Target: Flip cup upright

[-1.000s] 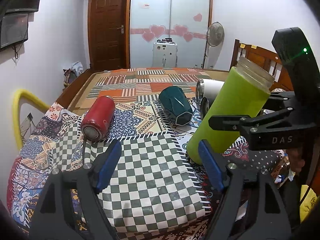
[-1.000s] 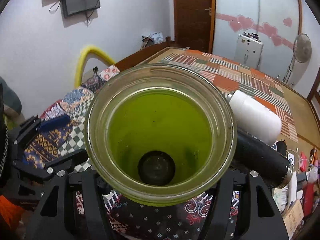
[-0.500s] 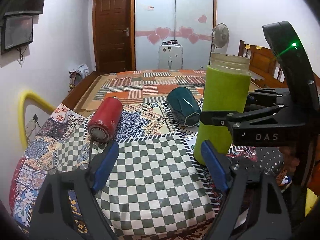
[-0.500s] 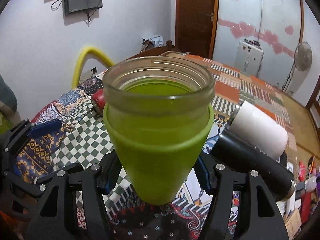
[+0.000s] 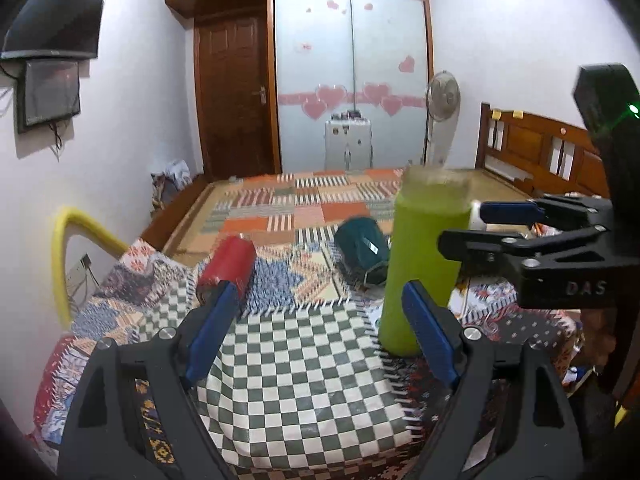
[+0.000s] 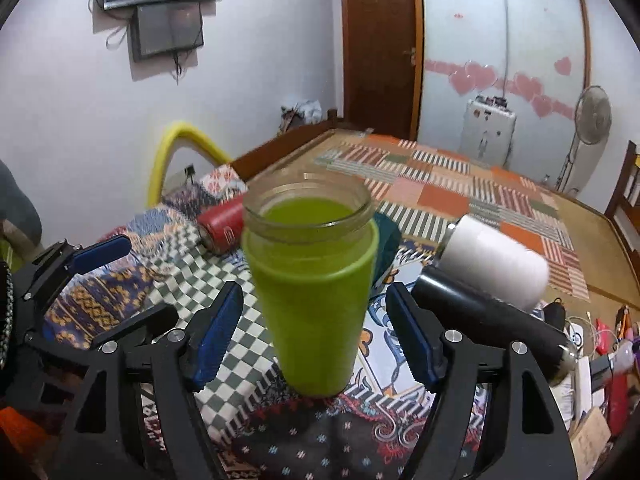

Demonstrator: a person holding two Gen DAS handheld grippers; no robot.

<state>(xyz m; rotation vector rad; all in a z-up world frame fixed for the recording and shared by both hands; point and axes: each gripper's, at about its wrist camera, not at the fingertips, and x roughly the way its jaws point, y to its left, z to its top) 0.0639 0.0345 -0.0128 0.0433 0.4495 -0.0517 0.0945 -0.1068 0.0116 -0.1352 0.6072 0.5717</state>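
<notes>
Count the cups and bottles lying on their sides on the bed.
4. The red can lies at the left, the teal cup behind the upright green cup, and the white bottle and black bottle at the right. More may be hidden.

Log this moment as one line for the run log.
green cup: upright on cloth, mouth up | right gripper: open, pads clear of cup | left gripper: open, holding nothing | red can: on its side
</notes>
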